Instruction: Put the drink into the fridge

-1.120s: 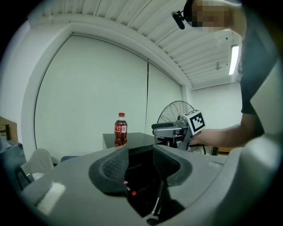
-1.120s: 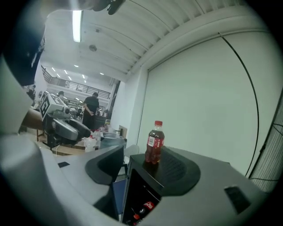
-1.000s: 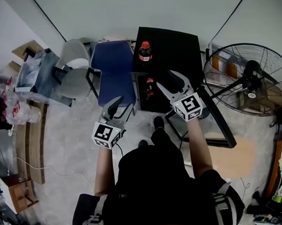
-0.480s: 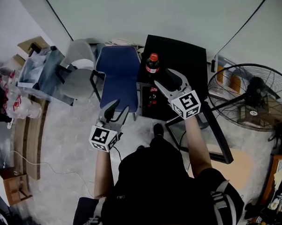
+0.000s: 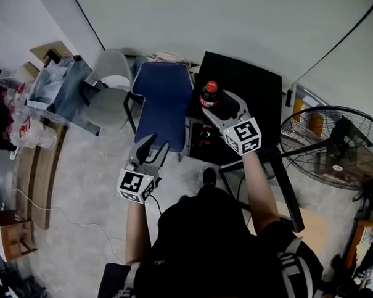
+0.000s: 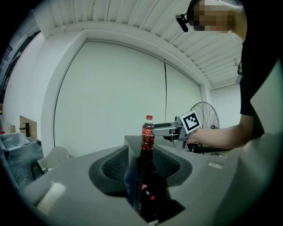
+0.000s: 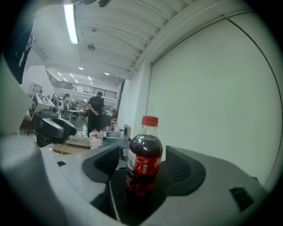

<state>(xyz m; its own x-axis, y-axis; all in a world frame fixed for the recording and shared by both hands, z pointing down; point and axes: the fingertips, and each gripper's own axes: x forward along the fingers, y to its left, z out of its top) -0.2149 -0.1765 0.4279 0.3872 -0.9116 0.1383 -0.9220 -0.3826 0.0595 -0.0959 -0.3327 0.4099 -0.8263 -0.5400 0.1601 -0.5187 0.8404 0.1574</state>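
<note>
A cola bottle (image 5: 209, 95) with a red cap stands upright on top of the black mini fridge (image 5: 251, 80). My right gripper (image 5: 218, 104) has reached it and its jaws have just been opening. The bottle (image 7: 143, 161) stands between the pads with a gap on each side. The fridge is open, with other red-capped bottles (image 5: 202, 133) inside, and its glass door (image 5: 280, 184) is swung toward me. My left gripper (image 5: 150, 148) hangs open and empty over the floor to the left of the fridge. In its own view it faces the bottle (image 6: 147, 134) and the right gripper (image 6: 166, 129).
A blue chair (image 5: 163, 103) stands right beside the fridge on the left, and a grey chair (image 5: 110, 96) further left. A large floor fan (image 5: 332, 154) is at the right. A cluttered glass table (image 5: 54, 95) and wooden boards (image 5: 37, 183) are along the left.
My right gripper has moved forward over the fridge top until its jaws flank the cola bottle. The left gripper has shifted a little and stays open.
</note>
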